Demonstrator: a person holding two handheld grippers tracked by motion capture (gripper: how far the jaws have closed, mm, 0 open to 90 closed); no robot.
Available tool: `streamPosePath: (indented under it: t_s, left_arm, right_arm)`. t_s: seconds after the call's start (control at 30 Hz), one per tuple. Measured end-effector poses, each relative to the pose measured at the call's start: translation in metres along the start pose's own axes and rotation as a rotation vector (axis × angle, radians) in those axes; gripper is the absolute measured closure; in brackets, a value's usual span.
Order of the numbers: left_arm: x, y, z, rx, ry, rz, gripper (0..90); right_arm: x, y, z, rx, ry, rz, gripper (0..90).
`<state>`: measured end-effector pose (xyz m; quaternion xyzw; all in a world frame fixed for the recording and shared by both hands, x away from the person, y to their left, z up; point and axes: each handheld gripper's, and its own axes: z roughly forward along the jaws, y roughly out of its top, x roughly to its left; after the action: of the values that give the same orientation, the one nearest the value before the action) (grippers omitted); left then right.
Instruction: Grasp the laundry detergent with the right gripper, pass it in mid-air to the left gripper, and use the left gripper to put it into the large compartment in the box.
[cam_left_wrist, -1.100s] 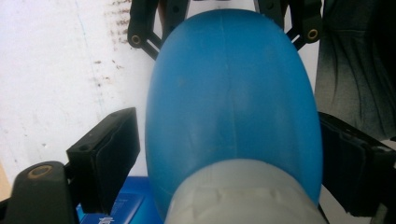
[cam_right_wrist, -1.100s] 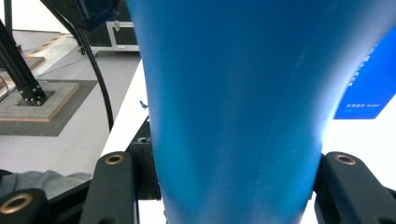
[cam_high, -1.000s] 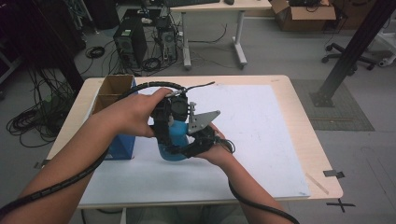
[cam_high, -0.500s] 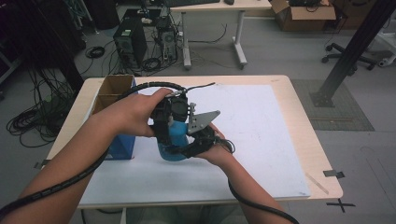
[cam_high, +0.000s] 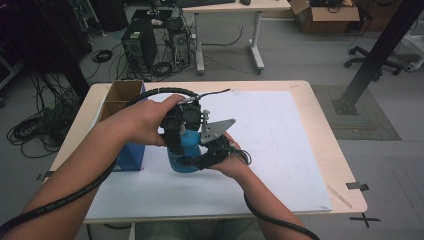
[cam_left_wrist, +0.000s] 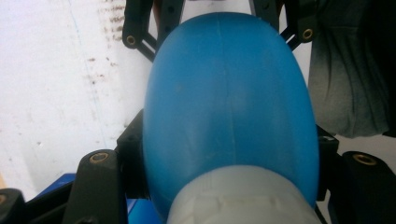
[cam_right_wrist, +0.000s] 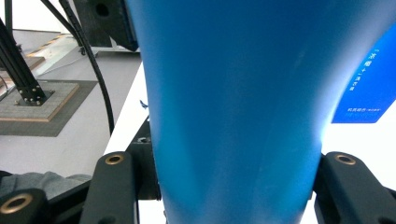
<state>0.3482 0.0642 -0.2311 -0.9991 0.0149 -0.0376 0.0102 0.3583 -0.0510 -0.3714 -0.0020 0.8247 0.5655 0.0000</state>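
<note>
Blue plastic marks our landmark, a bottle (cam_high: 182, 150), which in the high view we see held above the white sheet (cam_high: 280, 130) covering the table (cam_high: 320, 107), near its middle. The left gripper (cam_high: 180, 127) comes at the bottle from the left and above, the right gripper (cam_high: 212, 152) from the right and lower, both pressed against it. A blue box (cam_high: 131, 155) stands just left of the bottle, and an open cardboard box (cam_high: 120, 95) lies beyond that.

In the left gripper view we look down the bottle (cam_left_wrist: 229, 102) from its white cap (cam_left_wrist: 240, 198); the left gripper (cam_left_wrist: 224, 154) has its black jaws closed against both sides near the cap. Past the bottle's far end we see the other gripper's jaws.

In the right gripper view the bottle (cam_right_wrist: 238, 107) rises between the jaws of the right gripper (cam_right_wrist: 233, 172), which clamp its narrow part. The blue box (cam_right_wrist: 371, 84) shows to the bottle's right.
</note>
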Motion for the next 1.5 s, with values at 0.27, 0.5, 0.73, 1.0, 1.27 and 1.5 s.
streamPosePath:
  t_s: [0.27,0.5,0.73,1.0,1.27,1.5]
  left_arm:
    - [-0.001,0.004,-0.002,0.036,0.017,0.006,38.1]
    - [-0.001,0.007,-0.006,0.047,0.017,-0.008,38.5]
    - [0.000,0.010,-0.008,0.055,0.018,-0.013,38.6]
    - [0.002,0.013,-0.009,0.058,0.019,-0.014,38.7]
    - [0.003,0.014,-0.007,0.050,0.005,-0.020,38.6]
    - [0.004,0.014,-0.008,0.049,0.004,-0.022,38.6]
  right_arm:
    - [0.000,0.000,-0.001,-0.010,-0.008,-0.003,44.7]
    - [0.000,0.001,-0.002,-0.024,-0.008,-0.006,44.3]
    - [-0.001,0.002,-0.004,-0.033,-0.003,-0.005,43.7]
    - [-0.003,0.002,-0.005,-0.040,-0.016,-0.008,42.0]
    - [-0.003,0.002,-0.005,-0.033,-0.018,-0.008,32.7]
    - [-0.005,0.001,-0.011,-0.048,-0.017,0.012,28.7]
